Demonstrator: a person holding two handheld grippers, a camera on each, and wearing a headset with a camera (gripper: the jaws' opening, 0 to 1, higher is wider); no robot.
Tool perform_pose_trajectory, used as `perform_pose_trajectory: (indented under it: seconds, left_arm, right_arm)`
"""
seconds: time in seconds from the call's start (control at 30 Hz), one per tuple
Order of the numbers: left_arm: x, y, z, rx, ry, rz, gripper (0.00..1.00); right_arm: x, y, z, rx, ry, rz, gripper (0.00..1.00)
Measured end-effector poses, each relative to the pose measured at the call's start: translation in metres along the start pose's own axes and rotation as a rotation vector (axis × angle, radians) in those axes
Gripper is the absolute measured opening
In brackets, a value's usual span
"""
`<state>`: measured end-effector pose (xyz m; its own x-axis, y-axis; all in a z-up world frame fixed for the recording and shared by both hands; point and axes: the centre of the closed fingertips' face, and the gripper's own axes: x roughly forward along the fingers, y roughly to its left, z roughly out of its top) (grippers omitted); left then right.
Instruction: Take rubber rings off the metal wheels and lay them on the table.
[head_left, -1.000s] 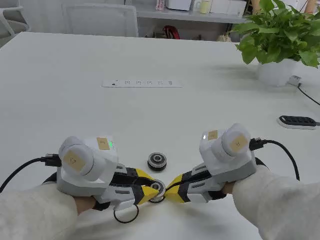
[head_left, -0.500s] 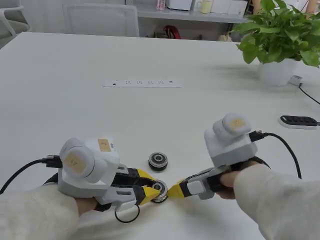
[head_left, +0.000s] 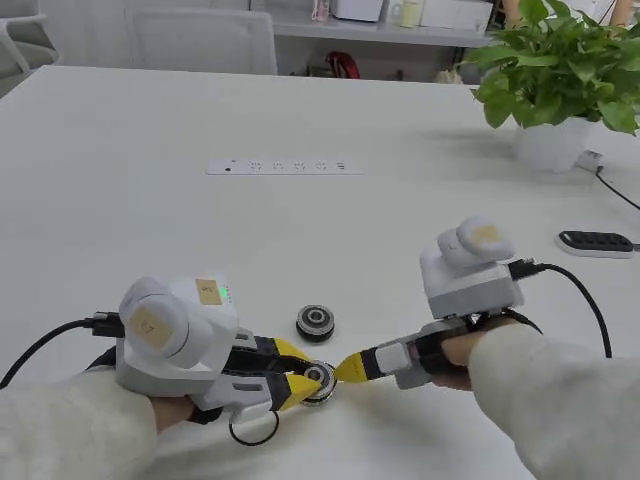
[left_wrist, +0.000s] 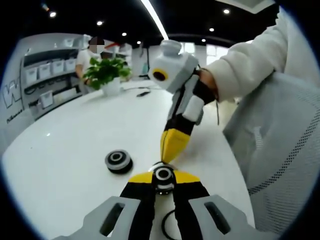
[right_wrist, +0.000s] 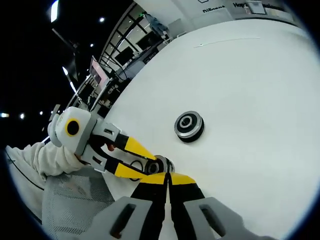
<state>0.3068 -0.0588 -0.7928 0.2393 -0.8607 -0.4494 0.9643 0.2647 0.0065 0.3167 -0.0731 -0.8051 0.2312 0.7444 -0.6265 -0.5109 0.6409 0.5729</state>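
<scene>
the left gripper (head_left: 305, 381) clamps a metal wheel (head_left: 319, 378) between its yellow jaw tips, low over the white table (head_left: 150, 200). the right gripper (head_left: 346, 369), its jaws pressed together to a narrow point, meets the wheel's rim from the opposite side; whether it pinches anything there cannot be told. a second wheel (head_left: 315, 322) lies flat just beyond both sets of tips, apart from them. a loose black rubber ring (head_left: 252, 443) lies on the table beneath the left gripper's body, behind its jaws.
</scene>
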Motion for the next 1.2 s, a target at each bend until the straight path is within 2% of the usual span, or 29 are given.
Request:
perform_pose_trajectory:
  seconds: [0.1, 0.2, 0.33, 0.47, 0.6, 0.67, 0.77, 1.2]
  left_arm:
    - [0.0000, -0.0005, 0.0000, 0.000, -0.001, -0.003, 0.14]
    - [0.0001, -0.0023, 0.0001, 0.005, -0.001, -0.009, 0.14]
    - [0.0003, -0.0031, 0.0003, 0.008, -0.002, -0.012, 0.14]
    - [0.0003, -0.0049, 0.0005, 0.011, -0.005, -0.021, 0.14]
    - [0.0004, -0.0055, 0.0008, 0.013, -0.005, -0.021, 0.14]
    - [0.0004, -0.0056, 0.0008, 0.015, -0.006, -0.020, 0.14]
    - [0.0002, -0.0057, 0.0009, 0.014, -0.008, -0.019, 0.14]
    - [0.0002, -0.0054, 0.0010, 0.035, -0.001, -0.013, 0.13]
  right_arm:
    - [-0.0001, 0.0012, -0.0010, -0.019, 0.008, 0.003, 0.00]
    - [-0.0013, 0.0031, -0.0024, -0.074, 0.010, 0.020, 0.00]
    - [-0.0015, 0.0037, -0.0026, -0.092, 0.016, 0.024, 0.00]
    - [-0.0030, 0.0037, -0.0049, -0.072, 0.020, 0.038, 0.00]
    - [-0.0028, 0.0035, -0.0041, -0.069, 0.023, 0.027, 0.00]
    - [-0.0027, 0.0024, -0.0037, -0.003, 0.016, 0.016, 0.00]
    - [-0.0036, 0.0044, -0.0027, 0.018, 0.005, 0.040, 0.00]
    - [-0.0028, 0.0093, -0.0024, 0.023, 0.005, 0.049, 0.00]
